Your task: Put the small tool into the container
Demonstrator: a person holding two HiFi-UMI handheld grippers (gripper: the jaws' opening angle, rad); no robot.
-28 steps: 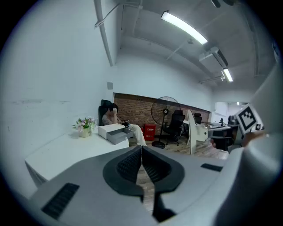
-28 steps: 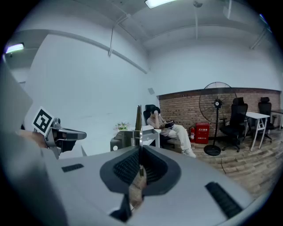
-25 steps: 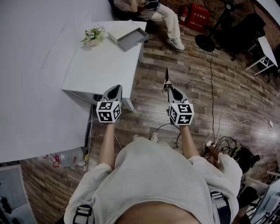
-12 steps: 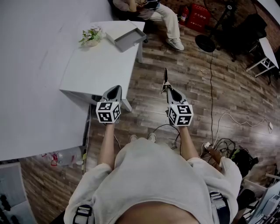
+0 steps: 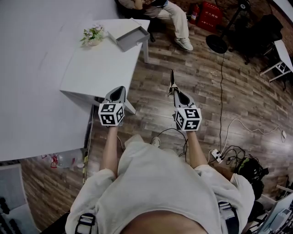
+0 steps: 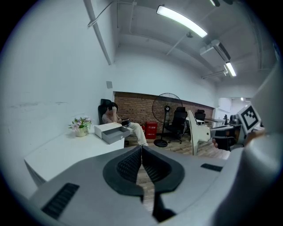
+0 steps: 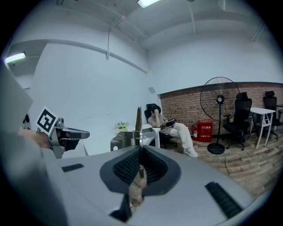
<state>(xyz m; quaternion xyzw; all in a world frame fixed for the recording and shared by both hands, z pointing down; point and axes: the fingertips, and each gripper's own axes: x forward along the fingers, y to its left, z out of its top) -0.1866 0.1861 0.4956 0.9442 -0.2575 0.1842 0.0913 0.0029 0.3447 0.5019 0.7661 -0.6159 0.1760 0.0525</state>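
A small pointed metal tool (image 5: 172, 81) sticks out forward from my right gripper (image 5: 175, 92), which is shut on it and held over the wooden floor. In the right gripper view the tool (image 7: 137, 125) stands upright from the closed jaws. The container, an open grey box (image 5: 130, 36), sits at the far end of a white table (image 5: 98, 64); it also shows as the box (image 6: 113, 132) in the left gripper view. My left gripper (image 5: 118, 89) is shut with nothing in it, near the table's front corner.
A small pot of flowers (image 5: 92, 35) stands beside the box. A person sits behind the table (image 5: 170, 10). A floor fan (image 5: 216, 43), a red crate (image 5: 208, 16), office chairs and floor cables (image 5: 222, 153) lie to the right.
The table and box have slid slightly up and left in the head view as the person steps. Both grippers keep their pose and stay shut.
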